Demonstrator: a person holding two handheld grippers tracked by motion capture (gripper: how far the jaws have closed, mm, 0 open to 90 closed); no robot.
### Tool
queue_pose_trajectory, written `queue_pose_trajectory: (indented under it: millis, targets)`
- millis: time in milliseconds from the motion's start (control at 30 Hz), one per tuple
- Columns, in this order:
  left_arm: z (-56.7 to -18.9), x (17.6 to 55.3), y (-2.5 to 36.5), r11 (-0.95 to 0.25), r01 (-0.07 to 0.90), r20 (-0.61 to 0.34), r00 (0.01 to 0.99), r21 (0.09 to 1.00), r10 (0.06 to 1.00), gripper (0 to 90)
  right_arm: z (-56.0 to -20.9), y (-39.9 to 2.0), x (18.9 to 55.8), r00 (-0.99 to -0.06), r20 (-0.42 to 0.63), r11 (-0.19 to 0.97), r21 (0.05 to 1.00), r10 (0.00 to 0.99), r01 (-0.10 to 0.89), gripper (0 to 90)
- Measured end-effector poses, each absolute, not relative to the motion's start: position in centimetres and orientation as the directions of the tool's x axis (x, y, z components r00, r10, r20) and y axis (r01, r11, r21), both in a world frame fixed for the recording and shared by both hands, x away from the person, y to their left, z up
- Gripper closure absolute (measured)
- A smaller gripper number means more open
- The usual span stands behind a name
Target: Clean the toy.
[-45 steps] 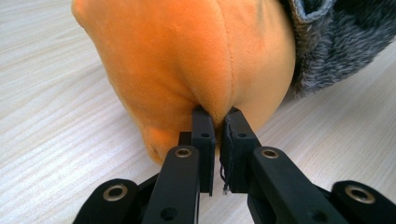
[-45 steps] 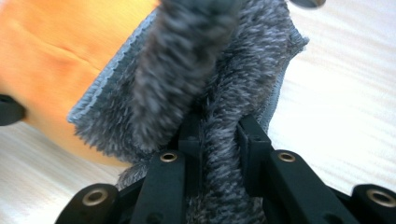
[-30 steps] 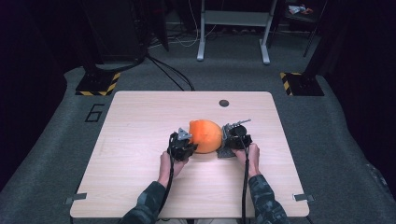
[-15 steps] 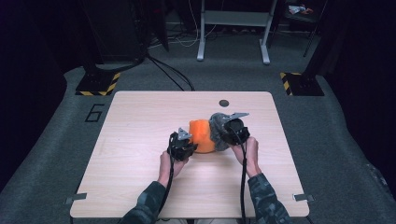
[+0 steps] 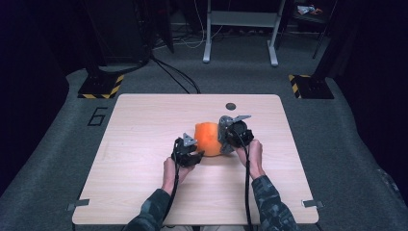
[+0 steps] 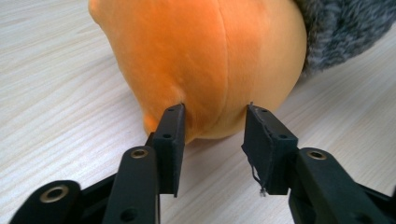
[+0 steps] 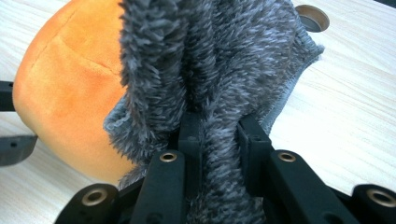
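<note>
Between the earlier high views and this one, the grey fuzzy cloth (image 7: 219, 60) had been lifted off the table beside the orange plush (image 5: 208, 138) and now stood raised against the plush's right flank, and the right gripper (image 5: 230, 134) had risen with it. The left gripper (image 6: 212, 122) had just been opening; its jaws stood spread, the left pad touching the orange fabric, or so it seemed, and the right pad a little clear of it.

From the high view the cloth was hard to make out, mostly hidden behind the right gripper's body and grey plate. In the right gripper view the cloth's top ran out of the picture and covered much of the plush behind it. The left gripper view cut off the plush's top.

That plush lay near the middle of the wooden table (image 5: 144, 120), its long axis apparently running away from the person. It was a rounded, smooth, short-piled form with stitched seams.

The cloth was shaggy, long-piled and grey, with a stitched hem, bunched into vertical folds. The right gripper's jaws were pressed together on a fold of it.

A small round grommet (image 7: 312, 17) sat in the tabletop beyond.
</note>
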State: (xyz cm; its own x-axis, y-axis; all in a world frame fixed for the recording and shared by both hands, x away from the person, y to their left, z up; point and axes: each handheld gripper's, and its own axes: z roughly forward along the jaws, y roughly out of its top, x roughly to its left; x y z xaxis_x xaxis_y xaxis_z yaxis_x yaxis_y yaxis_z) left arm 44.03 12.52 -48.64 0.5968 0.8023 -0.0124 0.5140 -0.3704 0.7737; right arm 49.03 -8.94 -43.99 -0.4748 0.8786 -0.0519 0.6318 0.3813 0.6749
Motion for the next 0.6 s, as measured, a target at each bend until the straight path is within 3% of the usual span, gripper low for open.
queue_pose_trajectory:
  millis: [233, 500, 600]
  targets:
    - [-49.1, 44.1, 11.9, -0.396, 0.488, 0.057, 0.572, 0.778, 0.818, 58.5, -44.1, -9.1, 49.3, -0.471, -0.043, 0.373, 0.676, 0.881, 0.636, 74.9]
    - [-49.5, 44.6, 11.5, -0.416, 0.482, 0.076, 0.579, 0.771, 0.812, 83.0, -44.3, -9.5, 49.2, -0.463, -0.008, 0.338, 0.694, 0.886, 0.635, 74.6]
    - [-49.1, 44.4, 11.6, -0.395, 0.477, 0.054, 0.583, 0.785, 0.811, 85.3, -44.1, -10.1, 48.8, -0.465, -0.002, 0.329, 0.710, 0.885, 0.623, 74.5]
